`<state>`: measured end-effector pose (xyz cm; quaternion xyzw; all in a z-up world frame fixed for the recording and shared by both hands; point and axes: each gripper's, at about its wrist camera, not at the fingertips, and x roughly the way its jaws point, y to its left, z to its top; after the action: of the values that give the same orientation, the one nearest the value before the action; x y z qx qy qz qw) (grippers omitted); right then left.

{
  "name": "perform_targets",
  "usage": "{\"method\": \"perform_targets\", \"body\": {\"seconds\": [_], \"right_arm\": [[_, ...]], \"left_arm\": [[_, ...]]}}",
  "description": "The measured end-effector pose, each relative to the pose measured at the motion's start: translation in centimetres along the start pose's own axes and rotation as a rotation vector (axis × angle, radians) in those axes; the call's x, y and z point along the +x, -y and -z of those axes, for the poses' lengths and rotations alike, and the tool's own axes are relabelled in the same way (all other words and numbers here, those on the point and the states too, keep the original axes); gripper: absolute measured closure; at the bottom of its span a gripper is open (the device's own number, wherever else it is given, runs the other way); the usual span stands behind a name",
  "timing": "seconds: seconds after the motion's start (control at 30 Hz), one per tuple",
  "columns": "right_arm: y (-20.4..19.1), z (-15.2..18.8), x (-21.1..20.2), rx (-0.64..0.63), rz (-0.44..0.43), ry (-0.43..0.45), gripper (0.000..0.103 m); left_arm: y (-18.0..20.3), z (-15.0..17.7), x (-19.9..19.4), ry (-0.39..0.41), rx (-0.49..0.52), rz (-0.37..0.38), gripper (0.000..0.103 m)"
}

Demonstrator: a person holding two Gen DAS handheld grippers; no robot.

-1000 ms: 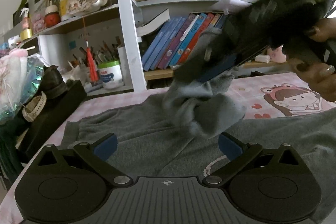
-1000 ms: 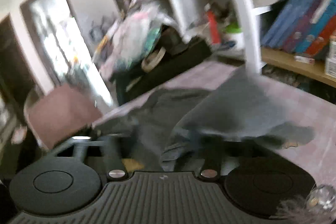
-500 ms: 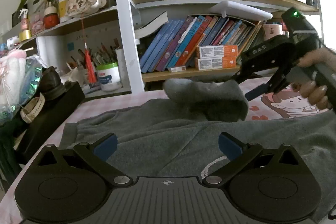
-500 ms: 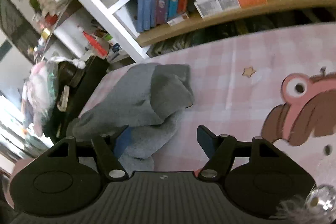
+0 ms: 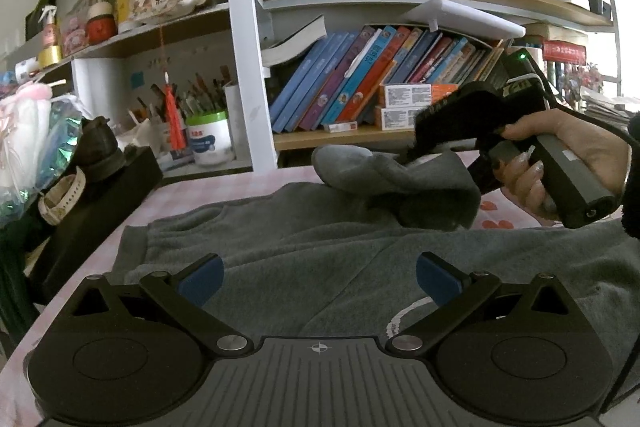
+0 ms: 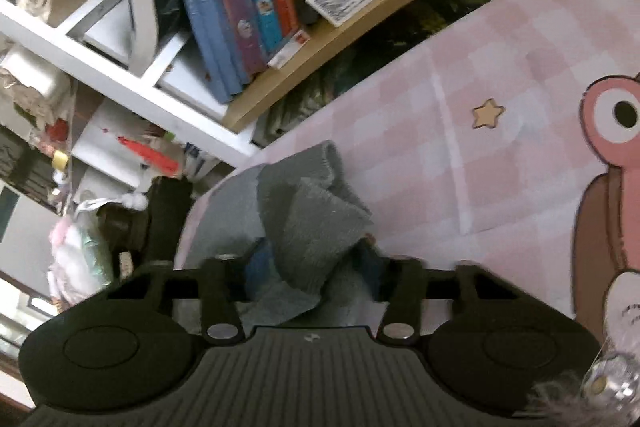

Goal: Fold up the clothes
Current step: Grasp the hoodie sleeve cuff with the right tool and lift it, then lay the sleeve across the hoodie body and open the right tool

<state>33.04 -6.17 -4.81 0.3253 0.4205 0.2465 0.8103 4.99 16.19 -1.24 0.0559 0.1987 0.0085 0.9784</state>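
A white-framed bookshelf point(image 5: 240, 39) with wooden boards is filling the back of the room, packed with leaning books point(image 5: 360, 79). Daylight is coming in at the far right, possibly from a window. A pink checked cloth point(image 6: 500, 75) is covering the table.

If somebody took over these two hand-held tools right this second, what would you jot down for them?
Left tool: open, holding nothing, hovering over the grey sweatshirt.
Right tool: closing on the bunched grey sleeve, cloth between its fingers.
Sweatshirt lies spread on the pink checked table cover; the sleeve sits crumpled at its far edge.
Done: nothing neatly folded that I can see.
Left: lay the sleeve across the body, then fold the body.
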Motion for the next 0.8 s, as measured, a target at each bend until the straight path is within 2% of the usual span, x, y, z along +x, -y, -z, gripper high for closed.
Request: {"method": "perform_targets", "body": {"seconds": [0.1, 0.23, 0.27, 0.33, 0.5, 0.67, 0.8], "right_arm": [[-0.3, -0.1, -1.1, -0.079, 0.024, 0.027, 0.087], [-1.4, -0.6, -4.1, -0.22, 0.106, 0.117, 0.089], [-1.4, -0.8, -4.7, -0.247, 0.126, 0.141, 0.093], [-1.6, -1.3, -6.5, -0.325, 0.216, 0.219, 0.094], [-0.9, -3.0, -9.3, -0.462, 0.39, 0.334, 0.095], [1.3, -4.2, -10.8, -0.501, 0.546, 0.421, 0.095], [3.9, -4.8, -11.2, -0.464, 0.628, 0.417, 0.095]], "left_arm": [[0.0, 0.0, -0.1, 0.004, -0.002, 0.001, 0.0], [-0.1, 0.0, -0.1, 0.007, -0.001, 0.003, 0.0], [-0.1, 0.0, -0.1, 0.008, -0.001, 0.003, 0.0], [-0.1, 0.0, -0.1, 0.009, -0.001, 0.004, 0.0], [-0.1, 0.0, -0.1, 0.01, -0.001, 0.005, 0.0], [-0.1, -0.1, 0.0, 0.009, -0.001, 0.005, 0.0], [-0.1, -0.1, 0.0, 0.007, -0.003, 0.005, 0.0]]}}
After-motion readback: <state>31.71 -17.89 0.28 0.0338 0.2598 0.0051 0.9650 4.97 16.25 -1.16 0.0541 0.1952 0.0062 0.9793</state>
